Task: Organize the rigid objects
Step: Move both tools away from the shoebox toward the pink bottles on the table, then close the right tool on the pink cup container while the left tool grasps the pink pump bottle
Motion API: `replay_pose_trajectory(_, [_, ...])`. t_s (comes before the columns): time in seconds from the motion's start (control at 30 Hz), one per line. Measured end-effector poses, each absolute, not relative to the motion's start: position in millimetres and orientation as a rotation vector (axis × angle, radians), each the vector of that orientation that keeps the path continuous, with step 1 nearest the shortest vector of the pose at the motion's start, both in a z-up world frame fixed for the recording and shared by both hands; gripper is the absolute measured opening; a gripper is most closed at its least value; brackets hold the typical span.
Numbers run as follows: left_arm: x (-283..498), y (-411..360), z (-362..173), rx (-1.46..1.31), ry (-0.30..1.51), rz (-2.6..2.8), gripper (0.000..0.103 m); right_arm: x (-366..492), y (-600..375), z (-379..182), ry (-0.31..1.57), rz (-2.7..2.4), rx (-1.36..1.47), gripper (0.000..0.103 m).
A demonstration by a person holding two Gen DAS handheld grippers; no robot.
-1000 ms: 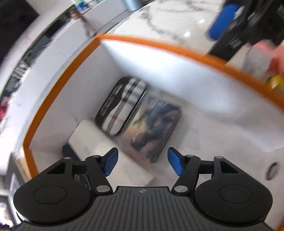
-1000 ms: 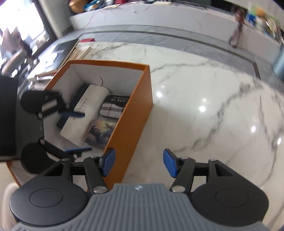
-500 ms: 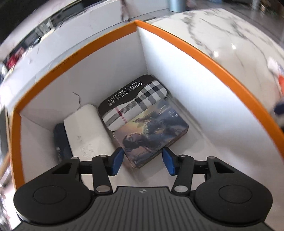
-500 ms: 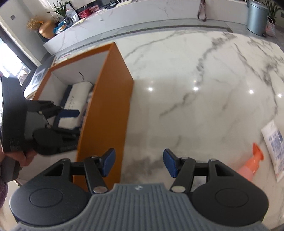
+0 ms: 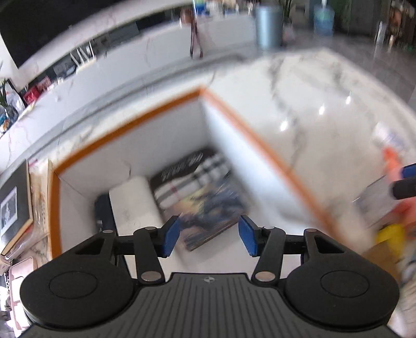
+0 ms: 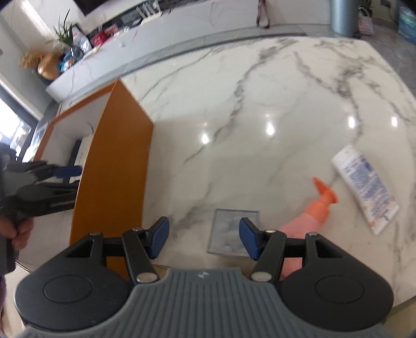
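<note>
An orange box (image 5: 124, 131) with white inner walls stands on the marble table; it holds a picture tin (image 5: 208, 215), a plaid case (image 5: 189, 176), a white case (image 5: 135, 205) and a dark case (image 5: 104, 213). My left gripper (image 5: 209, 235) hangs open above the box with nothing between its fingers. My right gripper (image 6: 202, 238) is open over the table to the right of the orange box (image 6: 114, 161). Just ahead of its right finger lies a clear plastic case (image 6: 231, 231). Beside that case lie a pink bottle with an orange cap (image 6: 312, 210) and a white tube (image 6: 364, 187).
A person's hand (image 6: 15, 231) holds the left gripper at the left edge of the right wrist view. A framed picture (image 5: 13, 205) lies left of the box. A grey bin (image 6: 343, 15) and a long counter with clutter stand beyond the table.
My left gripper has narrowed slightly, risen out of the box and rolled. My right gripper has swept right across the table, bringing the clear case, pink bottle and white tube into its view.
</note>
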State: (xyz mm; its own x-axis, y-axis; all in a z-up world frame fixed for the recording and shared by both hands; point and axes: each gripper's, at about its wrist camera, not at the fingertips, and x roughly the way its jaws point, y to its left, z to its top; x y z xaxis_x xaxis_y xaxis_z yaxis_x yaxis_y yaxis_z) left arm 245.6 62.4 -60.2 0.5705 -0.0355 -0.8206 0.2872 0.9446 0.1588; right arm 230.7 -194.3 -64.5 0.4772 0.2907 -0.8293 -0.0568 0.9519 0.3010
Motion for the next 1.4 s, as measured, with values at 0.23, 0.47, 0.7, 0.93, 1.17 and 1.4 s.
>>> replay_pose_trajectory(0.23, [188,13,4,0.115,0.857,-0.319,0.062,196,-239,-44,0.927,0.128,0.210,0.061])
replay_pose_trajectory(0.47, [164,-43,-11,0.076,0.925,-0.331,0.067,171,-289,-53,0.962,0.034,0.262,0.061])
replay_pose_trajectory(0.7, [160,-74,-45,0.086,1.046,-0.246,0.076,164,-317,-89,1.124,0.063,0.554,0.061])
replay_pose_trajectory(0.93, [162,-107,-49,0.152,1.045,-0.282,0.075,169,-323,-125,1.203,0.052,0.815,0.062])
replay_pose_trajectory(1.17, [169,-125,-58,0.177,1.065,-0.293,0.075,183,-326,-144,1.257,0.060,0.908,0.064])
replay_pose_trajectory(1.4, [178,-137,-62,0.198,1.078,-0.299,0.074,187,-322,-144,1.245,0.091,0.868,0.063])
